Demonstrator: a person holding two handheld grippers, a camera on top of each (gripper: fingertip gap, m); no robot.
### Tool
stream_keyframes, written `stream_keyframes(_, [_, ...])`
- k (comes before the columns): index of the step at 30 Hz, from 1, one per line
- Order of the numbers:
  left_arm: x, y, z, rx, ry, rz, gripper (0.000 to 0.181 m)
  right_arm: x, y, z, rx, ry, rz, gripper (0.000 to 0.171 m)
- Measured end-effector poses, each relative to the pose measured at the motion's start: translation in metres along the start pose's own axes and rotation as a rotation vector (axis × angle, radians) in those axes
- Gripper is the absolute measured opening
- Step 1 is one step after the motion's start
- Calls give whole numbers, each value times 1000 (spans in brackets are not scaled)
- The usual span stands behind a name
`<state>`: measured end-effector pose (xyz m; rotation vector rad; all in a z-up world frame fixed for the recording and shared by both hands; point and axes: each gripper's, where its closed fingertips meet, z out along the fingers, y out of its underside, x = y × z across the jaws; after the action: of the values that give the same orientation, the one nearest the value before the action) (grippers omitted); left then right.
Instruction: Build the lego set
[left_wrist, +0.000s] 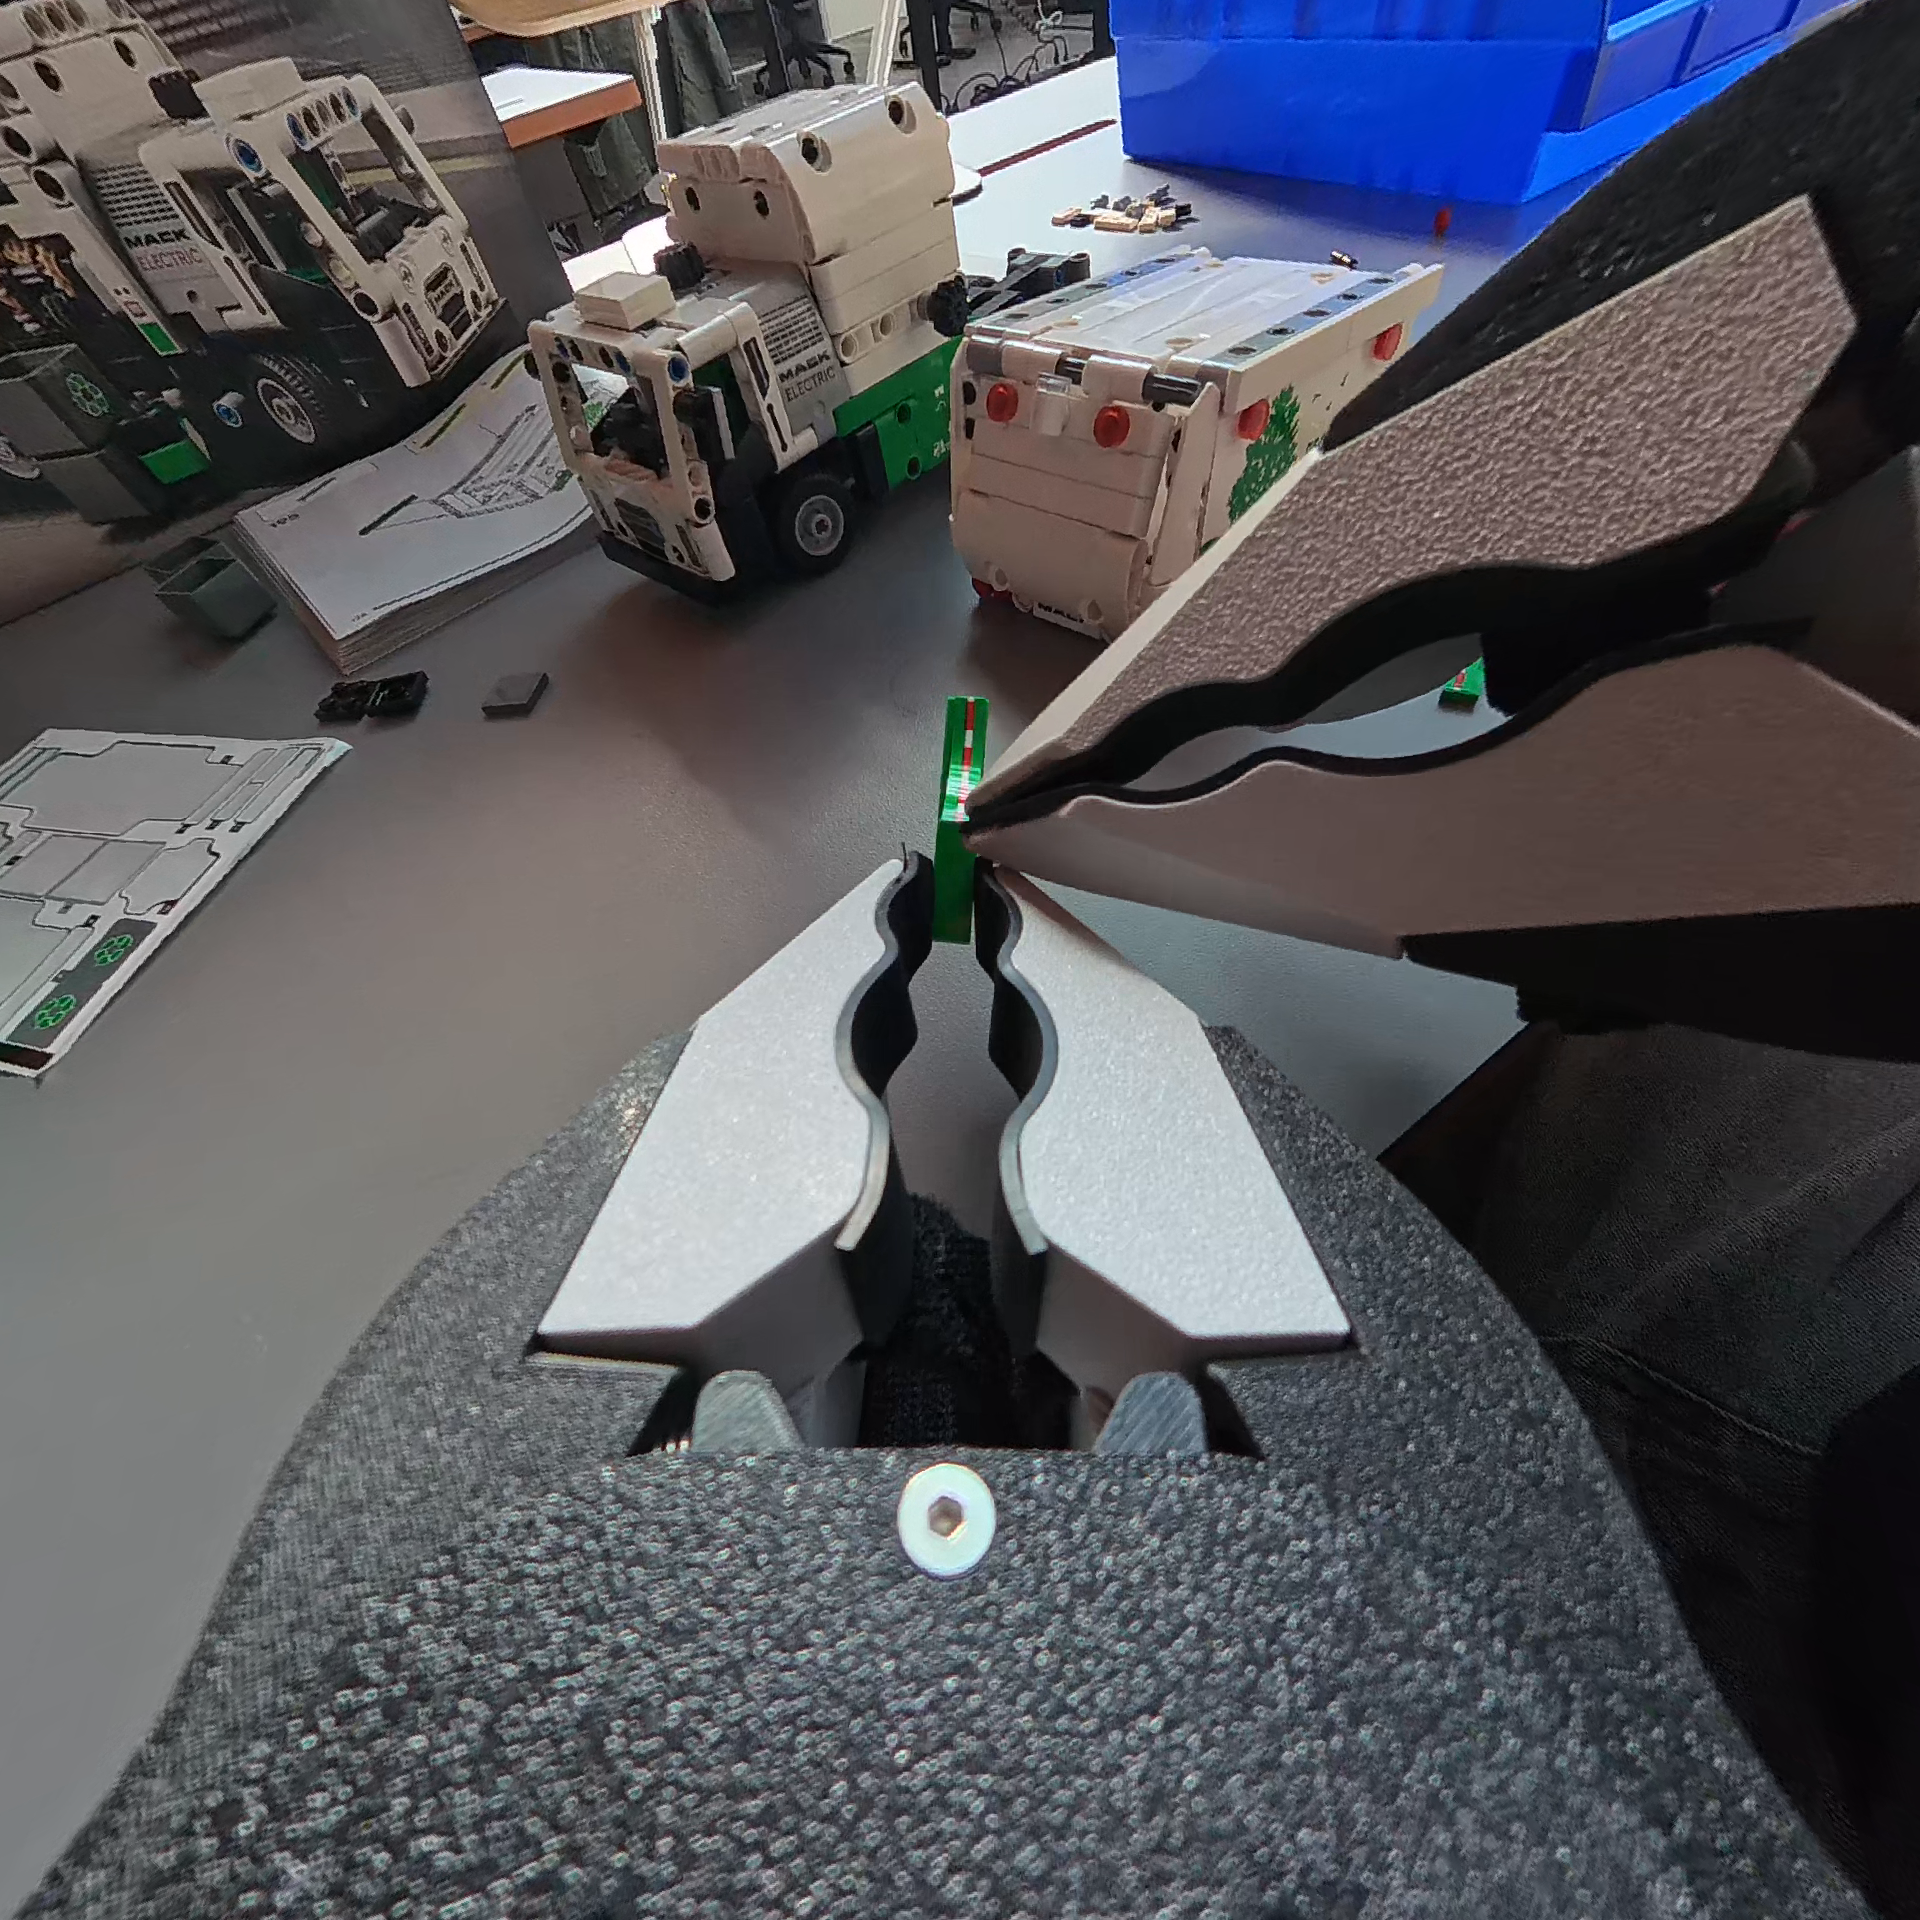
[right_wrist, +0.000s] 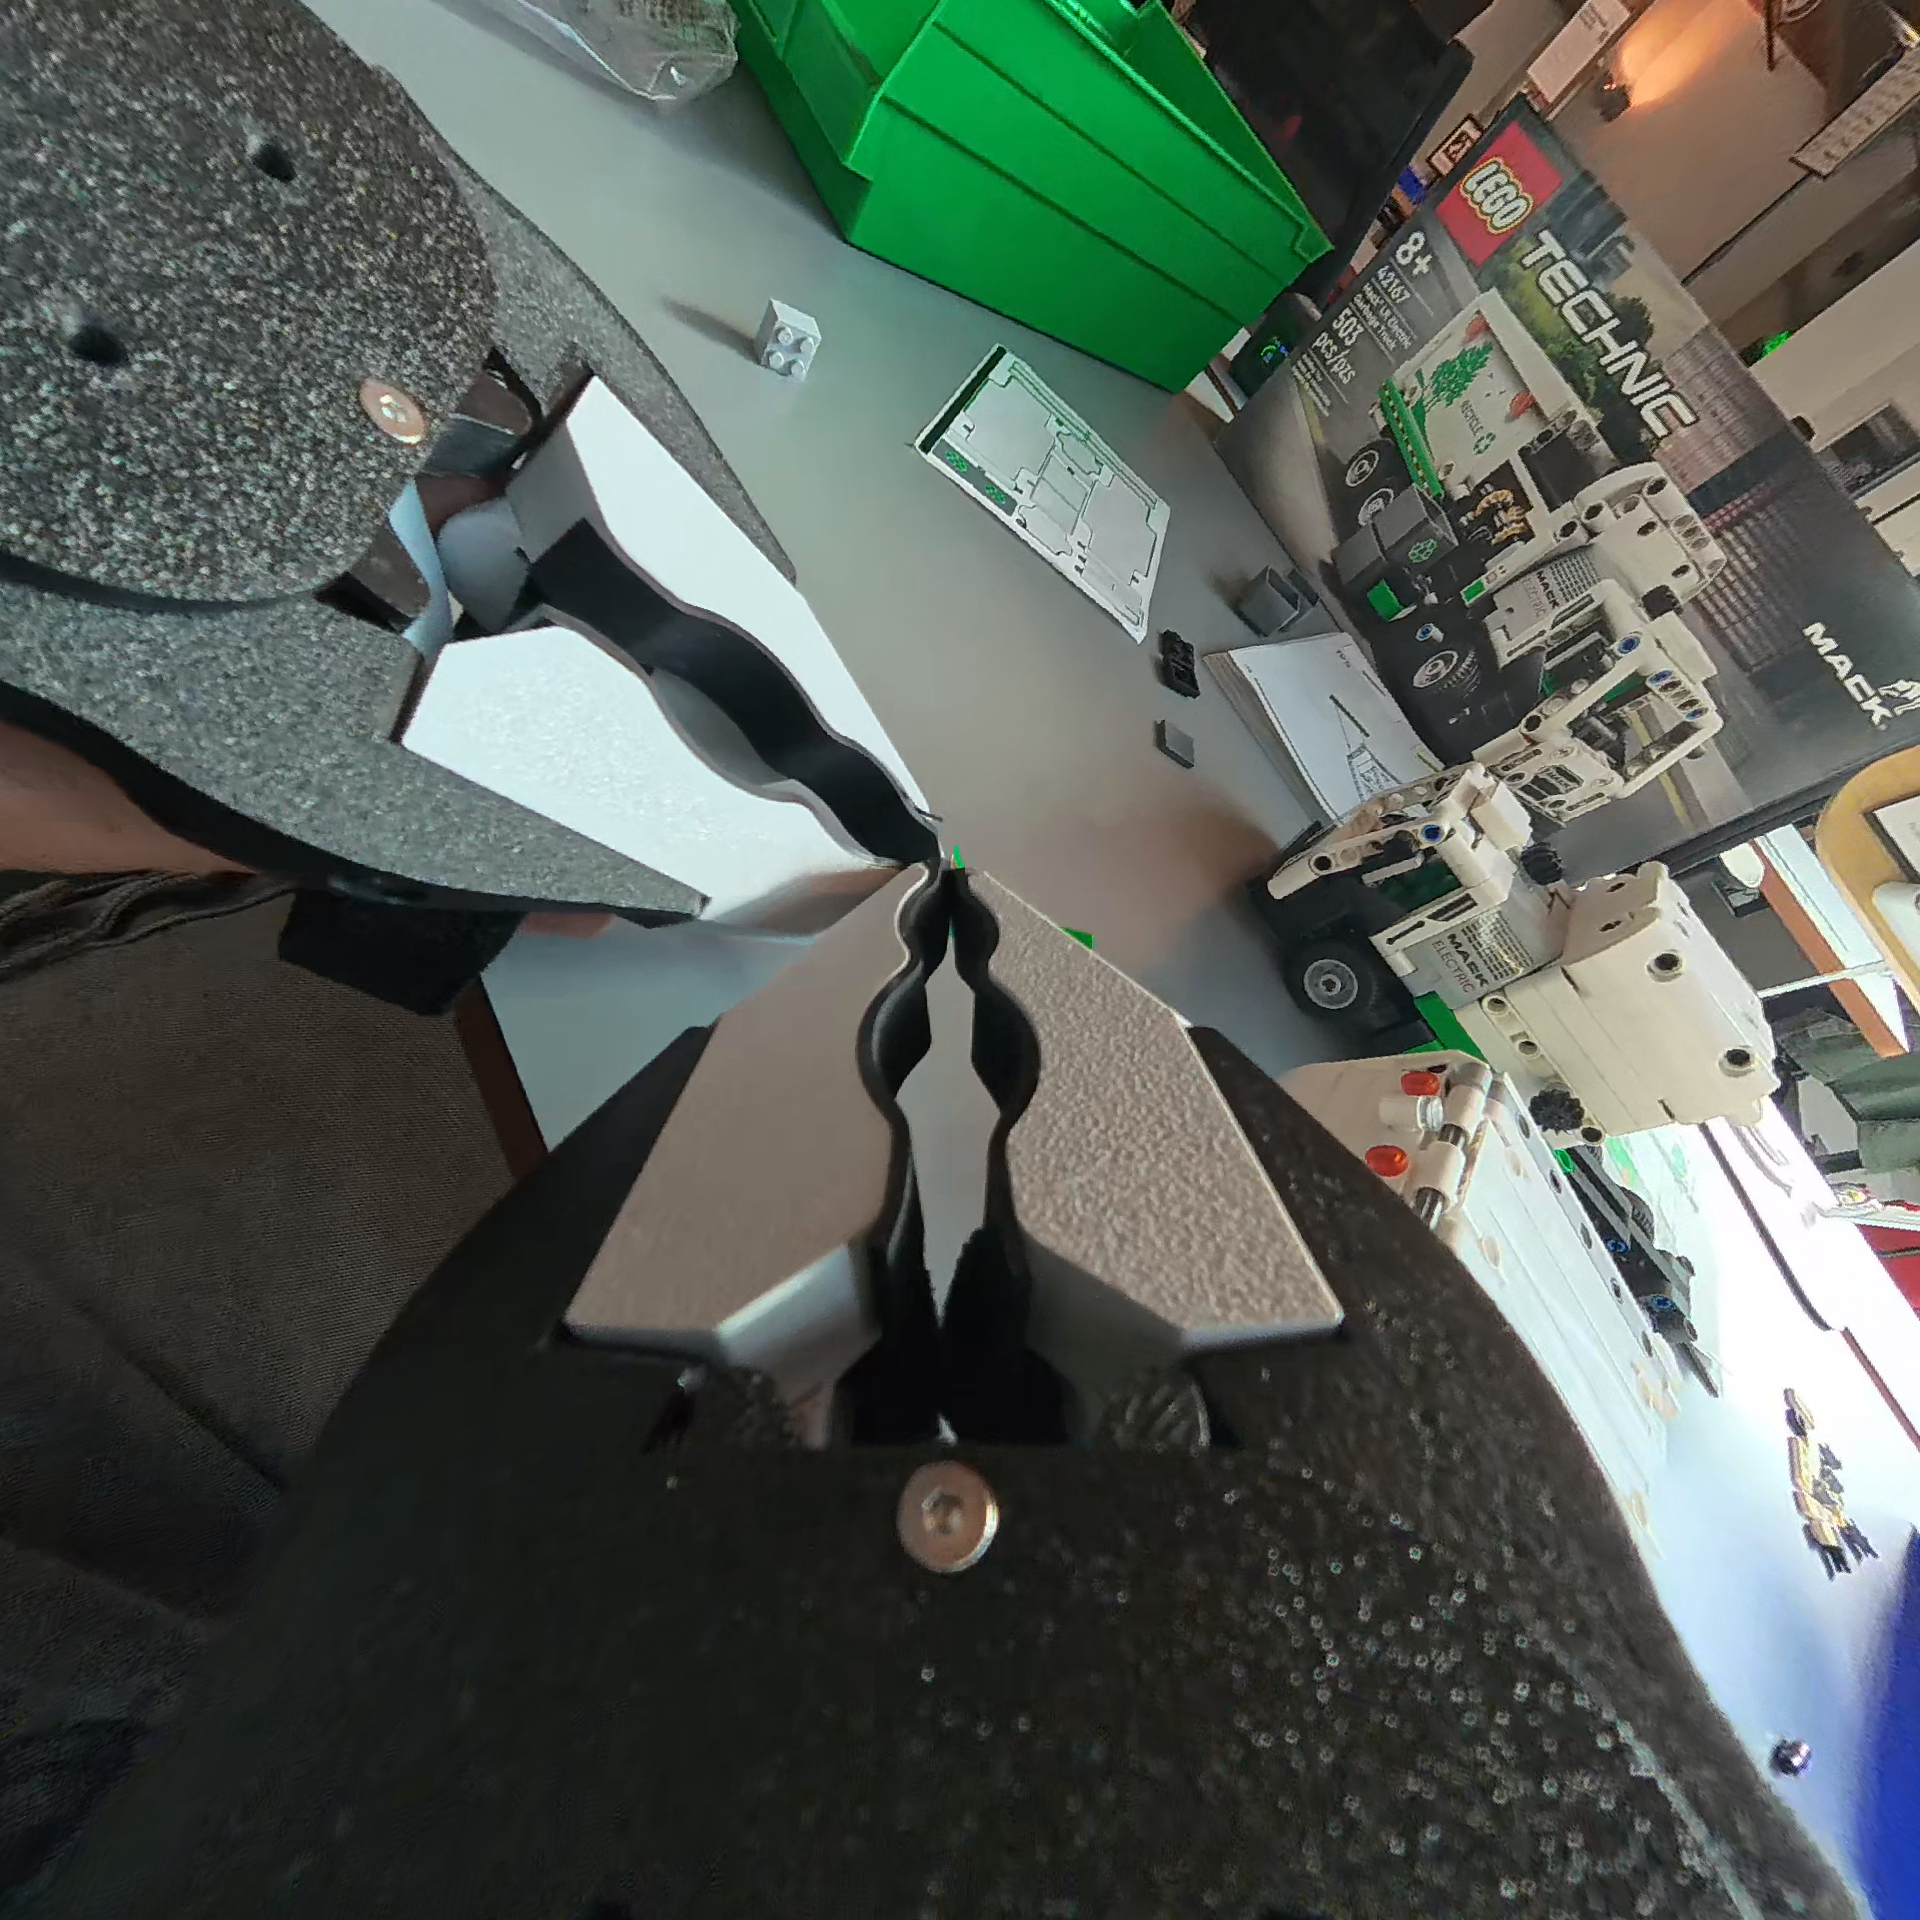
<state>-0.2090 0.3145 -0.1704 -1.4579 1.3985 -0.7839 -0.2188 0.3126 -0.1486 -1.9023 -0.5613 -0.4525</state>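
Observation:
My left gripper (left_wrist: 951, 883) is shut on a small green piece (left_wrist: 956, 821) with a red and white stripe and holds it upright above the grey table (left_wrist: 623, 831). My right gripper (left_wrist: 971, 821) comes in from the right with its jaws shut, its tips touching the piece's right edge. In the right wrist view the right gripper (right_wrist: 943, 883) meets the left gripper (right_wrist: 920, 847) tip to tip, and only a green sliver (right_wrist: 956, 857) shows. The white and green truck cab (left_wrist: 727, 416) and the separate white rear body (left_wrist: 1122, 447) stand behind.
The set's box (left_wrist: 208, 260), the instruction booklet (left_wrist: 416, 540) and a sticker sheet (left_wrist: 125, 862) lie to the left. Blue bins (left_wrist: 1403, 94) and small loose parts (left_wrist: 1122, 213) are at the back. Another green piece (left_wrist: 1463, 686) lies right. Green bins (right_wrist: 1039, 177) show in the right wrist view. Only a small space, under 4 cm, lies between the two pairs of fingers.

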Motion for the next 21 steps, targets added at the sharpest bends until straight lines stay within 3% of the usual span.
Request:
stream_keyframes(11, [0, 0, 0, -1, 7, -7, 6, 4, -6, 0, 21, 0, 15, 0])
stream_keyframes(21, [-1, -2, -2, 19, 50, -87, 6, -3, -6, -2, 22, -138, 98, 0])
